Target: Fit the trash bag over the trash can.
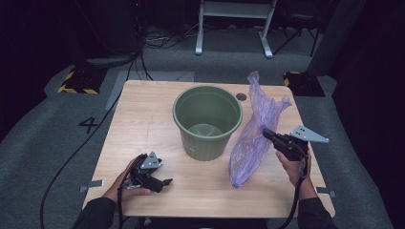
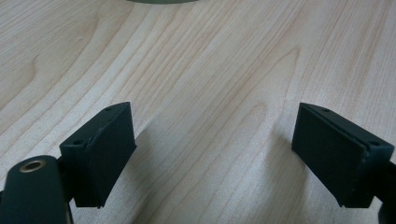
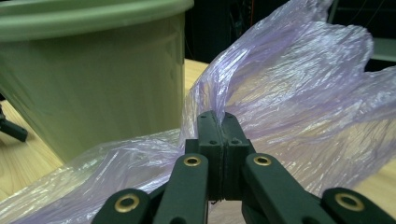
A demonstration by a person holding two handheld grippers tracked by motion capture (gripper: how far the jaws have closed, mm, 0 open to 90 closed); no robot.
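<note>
A green plastic bucket (image 1: 208,120) stands upright in the middle of the wooden table (image 1: 143,119), with nothing inside it. To its right a thin purple plastic bag (image 1: 253,133) is lifted off the table, its top edge pointing up and away. My right gripper (image 1: 265,132) is shut on the bag's middle fold (image 3: 280,107), right beside the bucket wall (image 3: 93,84). My left gripper (image 1: 165,182) rests low over the near left of the table, jaws wide open with bare wood (image 2: 215,121) between them.
The bucket's base edge (image 2: 161,1) shows just ahead of the left gripper. A small dark round mark (image 1: 241,97) sits at the table's far side. Cables, a white metal frame (image 1: 234,24) and yellow-black striped blocks (image 1: 76,81) lie on the floor beyond.
</note>
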